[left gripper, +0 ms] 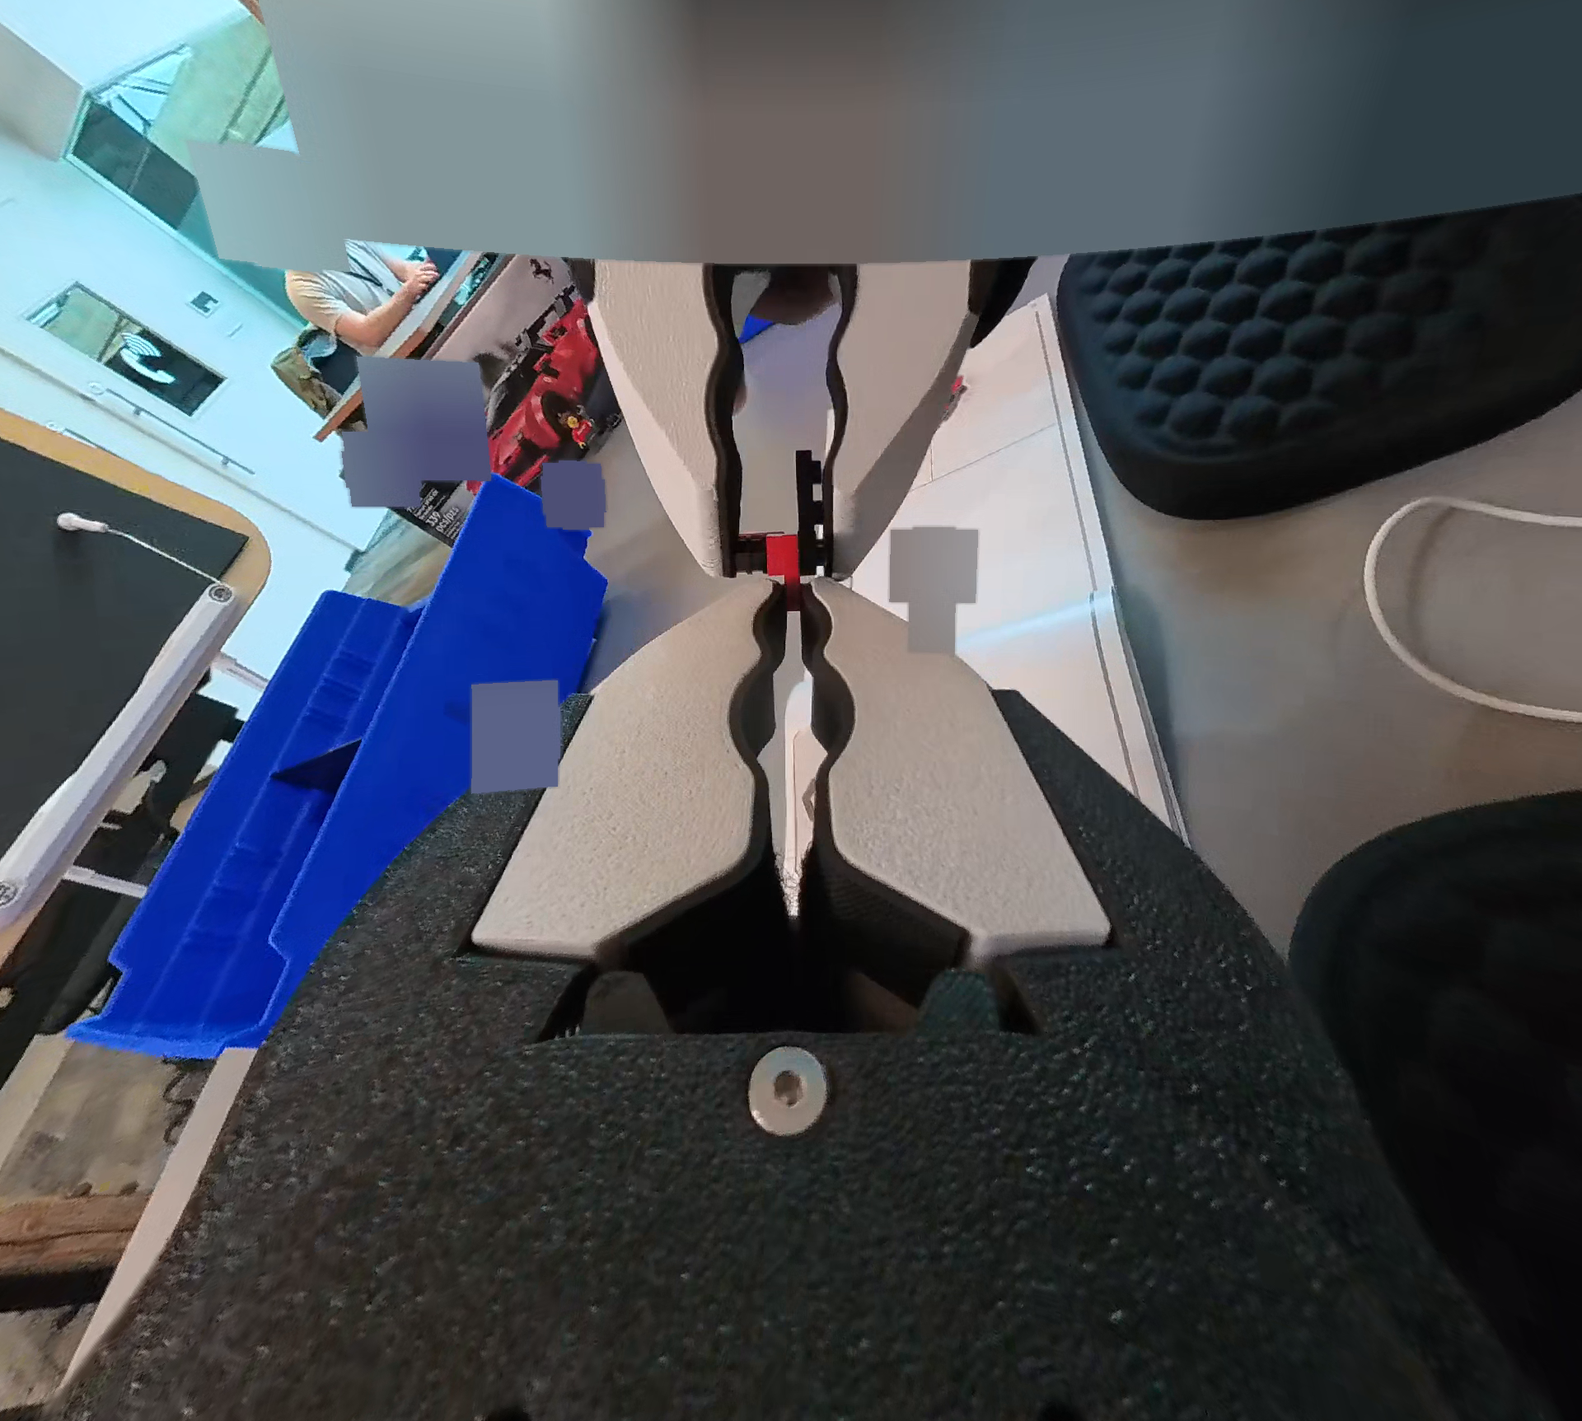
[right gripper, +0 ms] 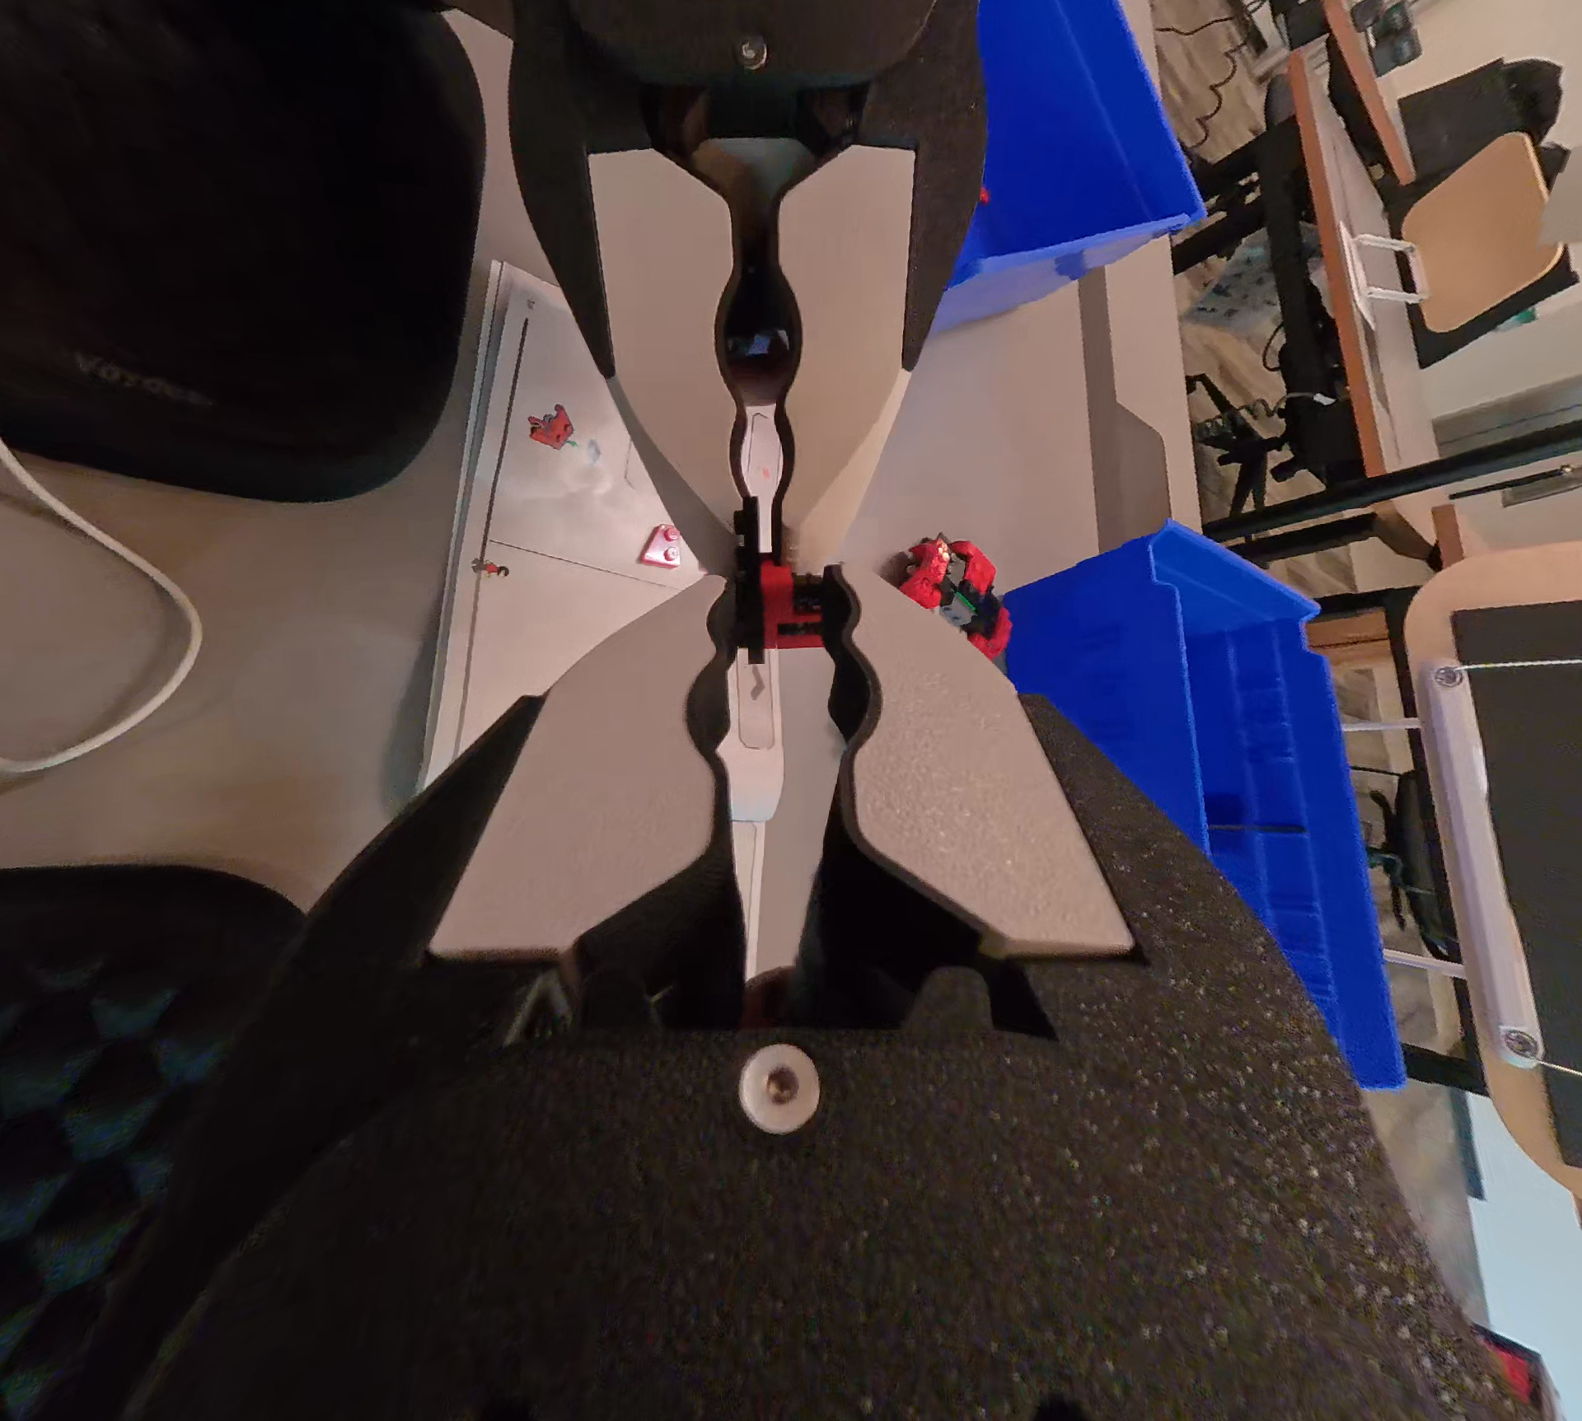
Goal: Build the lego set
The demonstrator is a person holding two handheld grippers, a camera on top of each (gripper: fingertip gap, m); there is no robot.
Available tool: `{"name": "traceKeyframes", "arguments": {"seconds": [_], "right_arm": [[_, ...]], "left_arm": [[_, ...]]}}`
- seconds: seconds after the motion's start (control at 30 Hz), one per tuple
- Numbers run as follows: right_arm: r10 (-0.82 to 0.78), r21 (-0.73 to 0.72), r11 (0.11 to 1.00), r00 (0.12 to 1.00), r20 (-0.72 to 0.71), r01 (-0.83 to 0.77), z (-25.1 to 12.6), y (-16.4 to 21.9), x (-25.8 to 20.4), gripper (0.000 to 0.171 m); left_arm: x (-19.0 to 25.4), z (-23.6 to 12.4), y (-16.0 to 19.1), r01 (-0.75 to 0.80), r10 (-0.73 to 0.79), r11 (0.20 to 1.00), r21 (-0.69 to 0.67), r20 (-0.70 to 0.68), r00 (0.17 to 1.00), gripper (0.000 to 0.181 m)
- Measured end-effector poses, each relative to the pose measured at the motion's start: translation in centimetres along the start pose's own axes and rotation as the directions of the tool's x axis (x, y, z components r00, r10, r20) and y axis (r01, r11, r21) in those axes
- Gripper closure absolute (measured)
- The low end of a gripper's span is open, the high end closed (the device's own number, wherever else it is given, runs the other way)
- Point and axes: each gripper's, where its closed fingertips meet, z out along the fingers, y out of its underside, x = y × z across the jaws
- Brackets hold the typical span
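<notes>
My right gripper [right gripper: 783, 597] is shut on a small red and black lego assembly [right gripper: 792, 614], held above the table. My left gripper [right gripper: 758, 524] faces it tip to tip and is shut on the end of a thin black plate [right gripper: 751, 554] that lies against the assembly's side. In the left wrist view, my left gripper [left gripper: 792, 594] pinches a thin edge just below the red brick [left gripper: 781, 551], and the black studded plate [left gripper: 809, 498] runs up inside the right gripper [left gripper: 781, 565].
A white instruction booklet [right gripper: 556, 524] lies under the grippers with a red wedge piece [right gripper: 661, 548] on it. A partly built red model [right gripper: 954, 592] sits beside a blue bin [right gripper: 1241, 738]; another blue bin [right gripper: 1070, 96] stands behind. Black cushions [left gripper: 1327, 370] and a white cable [left gripper: 1404, 610] lie nearby. Less than 4 cm separates the two grippers' tips.
</notes>
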Motion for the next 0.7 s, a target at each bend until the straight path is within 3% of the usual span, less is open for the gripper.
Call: {"name": "traceKeyframes", "arguments": {"seconds": [0.33, 0.47, 0.57, 0.63, 0.7], "right_arm": [[0.041, 0.135, 0.990, 0.998, -0.045, -0.035, -0.3, -0.2, -0.2, 0.152], [0.159, 0.244, 0.959, 0.986, -0.045, -0.144, -0.8, -0.6, 0.4, 0.152], [0.447, 0.428, 0.791, 0.891, 0.081, -0.436, -1.6, -1.0, 1.5, 0.152], [0.623, 0.516, 0.559, 0.739, 0.255, -0.649, -2.1, -1.4, 2.3, 0.153], [0.713, 0.512, 0.321, 0.559, 0.423, -0.797, -2.2, -1.5, 2.7, 0.153]], "left_arm": [[0.2, -0.1, -0.3, -0.029, 0.029, 0.999, 0.013, -0.005, 1.000, 0.179], [-0.3, -0.2, -0.8, -0.019, 0.018, 0.999, 0.049, 0.020, 1.000, 0.176], [-0.8, -0.5, -1.2, 0.017, -0.021, 0.995, 0.095, 0.041, 0.999, 0.165], [-1.1, -0.7, -1.9, 0.097, -0.104, 0.981, 0.168, 0.035, 0.994, 0.164], [-1.7, -1.1, -2.8, 0.219, -0.230, 0.941, 0.258, 0.013, 0.973, 0.164]]}}
